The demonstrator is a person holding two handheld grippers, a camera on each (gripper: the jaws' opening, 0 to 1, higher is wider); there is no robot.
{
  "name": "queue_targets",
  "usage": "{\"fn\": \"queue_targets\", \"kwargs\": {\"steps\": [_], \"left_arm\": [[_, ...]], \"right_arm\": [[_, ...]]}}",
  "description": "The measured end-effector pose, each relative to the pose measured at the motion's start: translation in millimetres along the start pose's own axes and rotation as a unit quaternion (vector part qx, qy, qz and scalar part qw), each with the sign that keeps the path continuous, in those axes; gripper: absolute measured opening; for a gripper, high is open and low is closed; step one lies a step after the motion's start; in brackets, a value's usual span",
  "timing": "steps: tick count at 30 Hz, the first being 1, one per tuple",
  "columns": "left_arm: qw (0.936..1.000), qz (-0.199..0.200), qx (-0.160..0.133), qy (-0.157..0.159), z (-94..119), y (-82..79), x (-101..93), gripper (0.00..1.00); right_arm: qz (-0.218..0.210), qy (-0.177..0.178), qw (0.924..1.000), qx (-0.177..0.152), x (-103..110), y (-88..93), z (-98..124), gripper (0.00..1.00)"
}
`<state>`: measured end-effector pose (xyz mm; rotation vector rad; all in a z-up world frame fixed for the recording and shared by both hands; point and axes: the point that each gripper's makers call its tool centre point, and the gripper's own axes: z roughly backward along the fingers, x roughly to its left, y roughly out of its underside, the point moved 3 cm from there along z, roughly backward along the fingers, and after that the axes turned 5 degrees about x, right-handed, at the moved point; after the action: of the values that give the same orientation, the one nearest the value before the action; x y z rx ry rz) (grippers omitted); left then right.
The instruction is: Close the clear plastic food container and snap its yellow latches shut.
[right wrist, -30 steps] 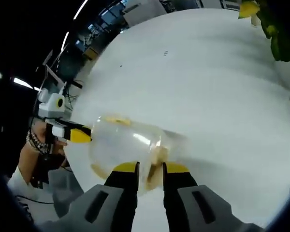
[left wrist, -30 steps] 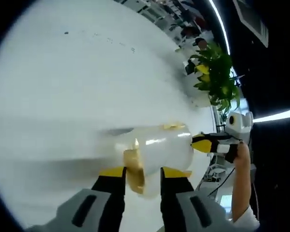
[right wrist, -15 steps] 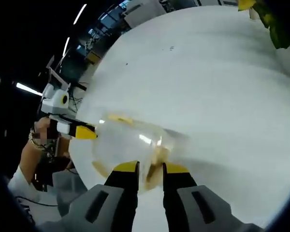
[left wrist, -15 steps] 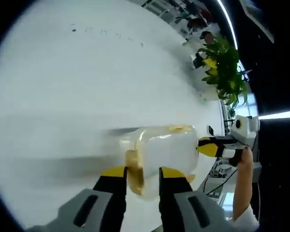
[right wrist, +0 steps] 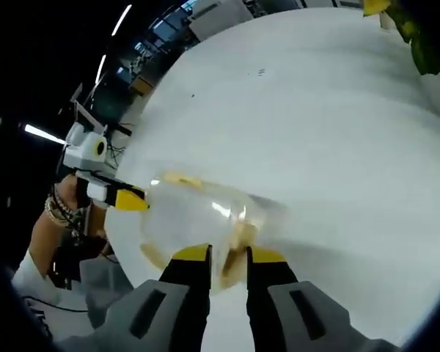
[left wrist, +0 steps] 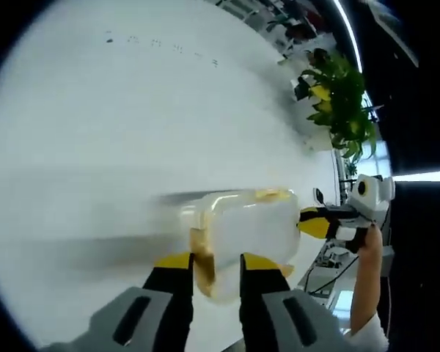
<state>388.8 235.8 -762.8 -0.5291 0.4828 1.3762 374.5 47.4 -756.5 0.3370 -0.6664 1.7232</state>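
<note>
white table (left wrist: 132, 132), leafy green plant (left wrist: 337, 103)

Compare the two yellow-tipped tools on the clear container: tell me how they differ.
The left tool and the right tool take opposite ends of the container, each closed on a yellow latch. The left tool faces the potted plant; the right tool has leaves only at its view's top right. Shared: grey bodies, black jaws, yellow tips, white table below.

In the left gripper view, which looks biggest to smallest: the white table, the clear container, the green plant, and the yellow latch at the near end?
1. White table.
2. Clear container.
3. Green plant, though it stands farther off, so its true size is unsure.
4. Yellow latch, partly blurred.
</note>
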Motion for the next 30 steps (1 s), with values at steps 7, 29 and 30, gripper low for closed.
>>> {"fn": "queue_targets", "kwargs": {"steps": [7,29,30], "left_arm": [[1.0000,0.007,0.002,-0.004,1.8,0.9,1.9,0.16],[0.9967,-0.074,-0.031,-0.015,-4.6,5.0,-0.2,0.21],[0.9944,-0.097,-0.040,-0.012,-3.5,6.1,0.1,0.21]], "right_arm": [[-0.005,-0.006,1.0000,0.003,-0.2,1.2,-0.1,0.13],[0.023,0.012,0.9997,0.002,4.4,10.4,-1.2,0.17],[0.043,0.027,0.9987,0.003,5.6,8.1,-0.1,0.17]]}}
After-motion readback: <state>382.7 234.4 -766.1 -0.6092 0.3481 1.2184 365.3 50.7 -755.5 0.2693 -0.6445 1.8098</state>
